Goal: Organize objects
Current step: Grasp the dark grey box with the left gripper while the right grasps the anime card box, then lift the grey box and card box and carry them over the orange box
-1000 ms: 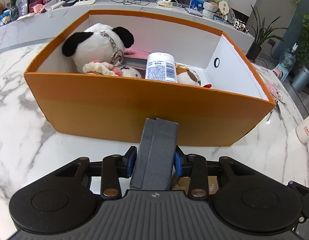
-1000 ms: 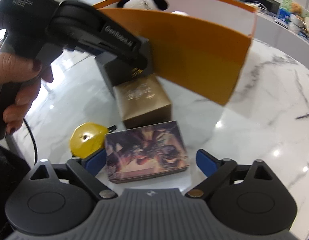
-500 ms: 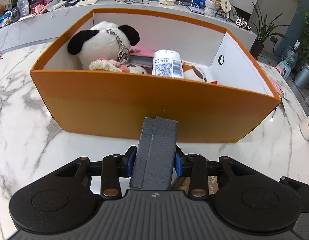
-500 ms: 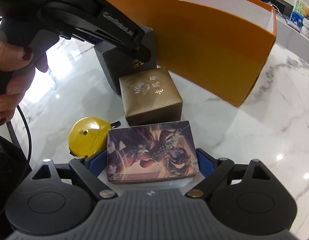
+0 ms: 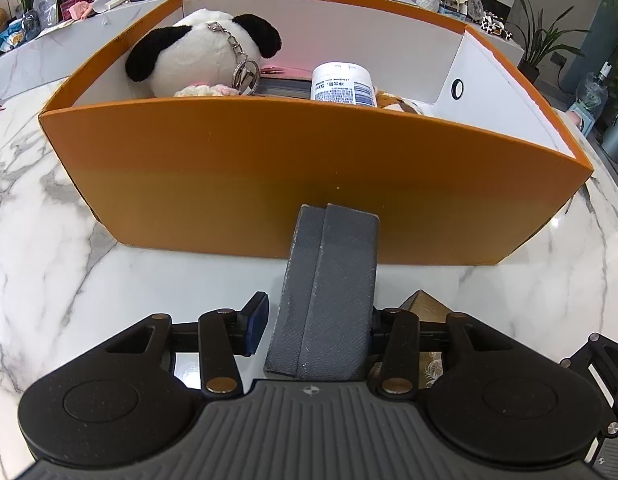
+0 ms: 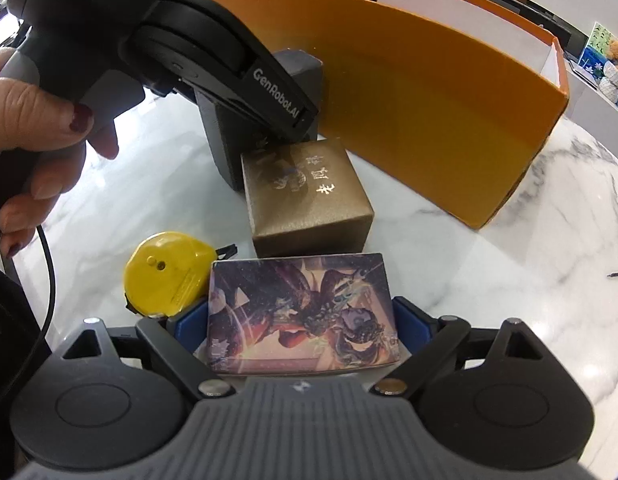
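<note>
A dark grey box stands upright on the marble table, against the front wall of the orange box. My left gripper straddles it with jaws opening; the left pad has a gap to the box. A hand holds that gripper. My right gripper is shut on a flat illustrated card box lying on the table, pads against both short sides. A gold box sits between the two boxes.
A yellow tape measure lies left of the illustrated box. Inside the orange box are a panda plush, a white bottle and other soft toys. Its wall rises just behind the gold box. Marble stretches to the right.
The left gripper's left pad has drawn away from the grey box. The right gripper's jaws have come in against the illustrated box, and both views have shifted slightly toward the orange box.
</note>
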Motion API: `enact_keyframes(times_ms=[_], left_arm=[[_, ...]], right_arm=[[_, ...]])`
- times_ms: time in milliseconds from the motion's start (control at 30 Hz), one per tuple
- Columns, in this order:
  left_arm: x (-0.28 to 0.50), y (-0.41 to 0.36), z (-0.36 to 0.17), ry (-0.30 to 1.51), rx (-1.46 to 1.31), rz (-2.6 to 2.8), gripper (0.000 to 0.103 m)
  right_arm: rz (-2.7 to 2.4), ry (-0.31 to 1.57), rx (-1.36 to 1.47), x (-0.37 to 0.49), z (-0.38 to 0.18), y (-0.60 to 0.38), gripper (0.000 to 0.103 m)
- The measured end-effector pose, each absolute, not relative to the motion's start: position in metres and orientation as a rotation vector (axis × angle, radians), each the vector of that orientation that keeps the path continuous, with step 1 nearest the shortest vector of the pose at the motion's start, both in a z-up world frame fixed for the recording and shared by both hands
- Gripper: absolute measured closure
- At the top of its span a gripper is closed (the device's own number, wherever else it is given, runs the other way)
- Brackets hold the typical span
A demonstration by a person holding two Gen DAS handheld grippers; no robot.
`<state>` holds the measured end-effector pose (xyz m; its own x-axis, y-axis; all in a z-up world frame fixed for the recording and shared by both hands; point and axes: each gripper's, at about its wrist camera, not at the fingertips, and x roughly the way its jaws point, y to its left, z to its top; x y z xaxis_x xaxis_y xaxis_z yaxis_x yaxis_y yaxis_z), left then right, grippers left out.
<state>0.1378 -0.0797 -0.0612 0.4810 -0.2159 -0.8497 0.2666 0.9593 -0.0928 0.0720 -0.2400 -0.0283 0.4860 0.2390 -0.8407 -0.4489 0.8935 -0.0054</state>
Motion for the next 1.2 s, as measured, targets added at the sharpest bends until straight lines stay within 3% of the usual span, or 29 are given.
enact_keyframes(times_ms=[67, 133, 233, 667, 1200], left_arm=[[0.137, -0.079, -0.062, 1.032, 0.053, -0.299, 0.052], [0.136, -0.078, -0.060, 1.027, 0.048, -0.306, 0.060], [0.135, -0.079, -0.057, 1.016, 0.062, -0.306, 0.064], [0.123, -0.072, -0.035, 0.955, 0.088, -0.320, 0.064], [0.109, -0.050, 0.025, 0.781, 0.046, -0.324, 0.064]], right_arm=[[0.401, 0.986, -0.228, 0.072, -0.026, -0.240, 0.014], [0.396, 0.998, -0.230, 0.069, -0.025, -0.239, 0.014], [0.419, 1.005, -0.226, 0.063, -0.023, -0.238, 0.014], [0.386, 0.965, -0.099, 0.048, 0.008, -0.264, 0.014], [0.456, 0.783, 0.074, 0.055, 0.068, -0.281, 0.014]])
